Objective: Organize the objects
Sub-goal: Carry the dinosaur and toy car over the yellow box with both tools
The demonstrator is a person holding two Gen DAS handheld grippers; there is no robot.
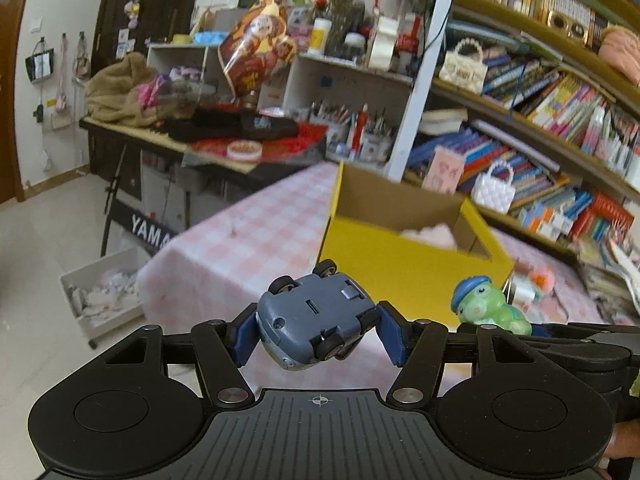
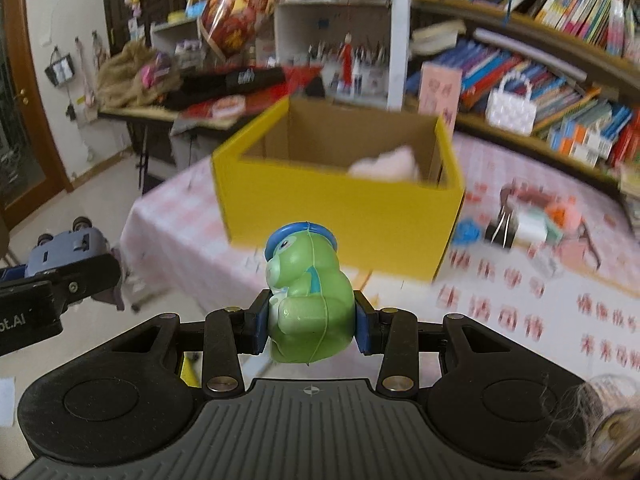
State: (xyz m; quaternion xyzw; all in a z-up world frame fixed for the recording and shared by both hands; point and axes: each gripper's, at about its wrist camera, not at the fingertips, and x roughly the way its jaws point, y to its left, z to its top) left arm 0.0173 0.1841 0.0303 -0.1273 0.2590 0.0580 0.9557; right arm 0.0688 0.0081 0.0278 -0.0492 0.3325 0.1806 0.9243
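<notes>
My left gripper point(image 1: 318, 332) is shut on a grey-blue toy car point(image 1: 314, 322), held belly-up in the air before the table. My right gripper point(image 2: 310, 322) is shut on a green frog figure with a blue cap point(image 2: 308, 300), also held in the air. The frog shows at the right of the left wrist view point(image 1: 486, 306); the car shows at the left of the right wrist view point(image 2: 66, 248). An open yellow cardboard box point(image 2: 340, 208) stands on the pink checked table point(image 2: 520, 312) ahead of both grippers, also seen in the left wrist view point(image 1: 400, 260). A pale pink soft thing point(image 2: 386, 164) lies inside it.
Several small loose items point(image 2: 532, 224) lie on the table right of the box. Bookshelves point(image 1: 540, 120) fill the right side. A cluttered desk point(image 1: 200, 136) stands behind the table, with a keyboard stand point(image 1: 148, 228) and a white floor bin point(image 1: 100, 292) at the left.
</notes>
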